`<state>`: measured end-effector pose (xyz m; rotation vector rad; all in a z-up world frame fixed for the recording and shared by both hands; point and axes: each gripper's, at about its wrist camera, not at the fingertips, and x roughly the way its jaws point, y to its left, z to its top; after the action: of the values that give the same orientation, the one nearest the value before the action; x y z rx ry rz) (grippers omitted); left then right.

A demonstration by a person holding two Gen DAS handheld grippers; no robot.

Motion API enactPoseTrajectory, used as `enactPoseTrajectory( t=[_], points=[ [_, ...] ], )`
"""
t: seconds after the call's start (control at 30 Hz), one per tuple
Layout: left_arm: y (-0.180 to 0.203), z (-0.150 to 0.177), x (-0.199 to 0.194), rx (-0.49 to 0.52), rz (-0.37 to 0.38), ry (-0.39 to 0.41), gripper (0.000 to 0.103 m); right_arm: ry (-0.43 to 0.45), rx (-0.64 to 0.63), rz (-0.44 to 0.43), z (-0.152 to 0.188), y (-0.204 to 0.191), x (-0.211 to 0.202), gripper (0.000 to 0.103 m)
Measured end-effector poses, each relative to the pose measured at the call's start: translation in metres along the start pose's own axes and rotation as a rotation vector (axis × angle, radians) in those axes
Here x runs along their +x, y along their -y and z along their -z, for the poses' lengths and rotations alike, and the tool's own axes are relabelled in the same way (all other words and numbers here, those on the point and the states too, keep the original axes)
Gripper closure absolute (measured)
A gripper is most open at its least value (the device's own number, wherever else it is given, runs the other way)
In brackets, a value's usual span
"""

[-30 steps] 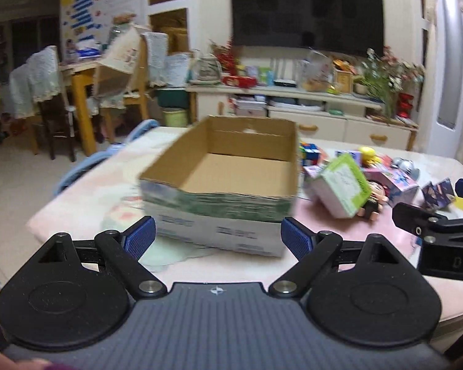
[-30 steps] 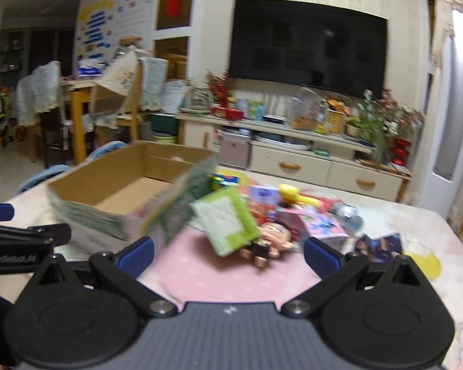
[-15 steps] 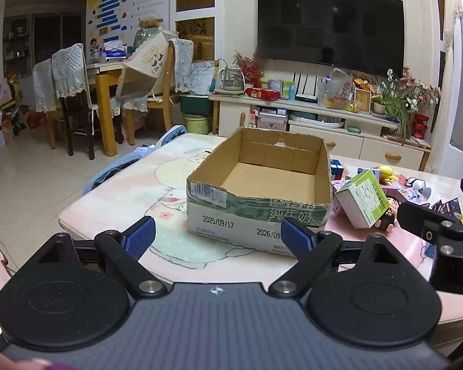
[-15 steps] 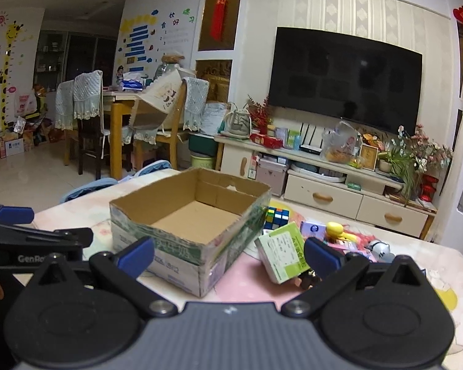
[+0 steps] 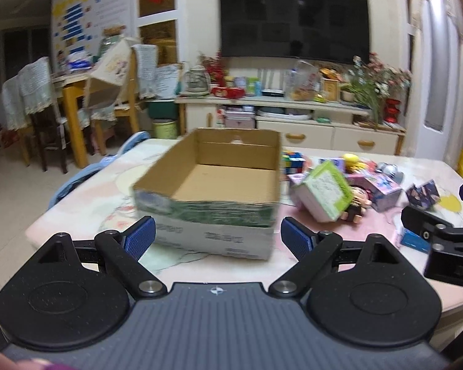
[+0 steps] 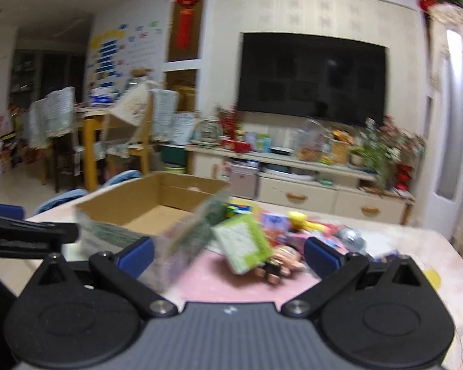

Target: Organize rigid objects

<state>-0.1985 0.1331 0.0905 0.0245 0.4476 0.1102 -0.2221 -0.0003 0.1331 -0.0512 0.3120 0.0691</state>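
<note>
An open, empty cardboard box (image 5: 213, 191) stands on the table, also in the right wrist view (image 6: 145, 219). To its right lies a pile of small items: a green and white box (image 5: 325, 191) (image 6: 242, 243), a colour cube (image 5: 291, 162), a doll figure (image 6: 281, 263), a pink box (image 5: 382, 186) and a yellow toy (image 6: 296, 217). My left gripper (image 5: 217, 240) is open and empty, in front of the cardboard box. My right gripper (image 6: 228, 254) is open and empty, facing the pile.
The table (image 5: 92, 197) has a pale patterned cover. A blue chair back (image 5: 77, 178) stands at its left edge. Beyond are a TV cabinet (image 5: 293, 123) with clutter, a TV and dining chairs (image 5: 37, 108).
Both views have shifted and blurred; both grippers moved closer to the table and box. Both stay open and empty.
</note>
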Motion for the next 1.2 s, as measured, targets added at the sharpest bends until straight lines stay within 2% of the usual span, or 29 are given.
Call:
enactPoseTrajectory(
  t=[0.27,0.4,0.5,0.63,0.77,0.93,1.07,1.2],
  points=[
    [0.046,0.006,0.01,0.068,0.113,-0.045,0.0,-0.074,-0.031,0.16,0.044,0.061,0.03,0.001],
    [0.064,0.008,0.022,0.074,0.139,-0.059,0.0,-0.145,0.034,0.198,0.064,0.098,0.045,0.001],
    [0.08,0.005,0.03,0.077,0.153,-0.069,0.0,-0.184,0.121,0.173,0.071,0.122,0.053,0.001],
    [0.093,-0.003,0.047,0.035,0.163,-0.093,0.0,-0.197,0.079,0.13,0.077,0.134,0.068,0.001],
    [0.105,-0.009,0.067,-0.028,0.135,-0.122,0.0,-0.206,0.044,0.089,0.076,0.14,0.083,0.001],
    [0.12,-0.017,0.093,-0.103,0.053,-0.119,0.0,-0.23,0.065,0.071,0.07,0.15,0.102,0.001],
    [0.114,-0.026,0.107,-0.196,-0.022,-0.082,0.0,-0.231,0.041,0.045,0.068,0.15,0.109,0.0],
    [0.11,-0.036,0.125,-0.243,-0.049,-0.114,0.0,-0.231,-0.007,0.029,0.066,0.15,0.113,0.001]
  ],
)
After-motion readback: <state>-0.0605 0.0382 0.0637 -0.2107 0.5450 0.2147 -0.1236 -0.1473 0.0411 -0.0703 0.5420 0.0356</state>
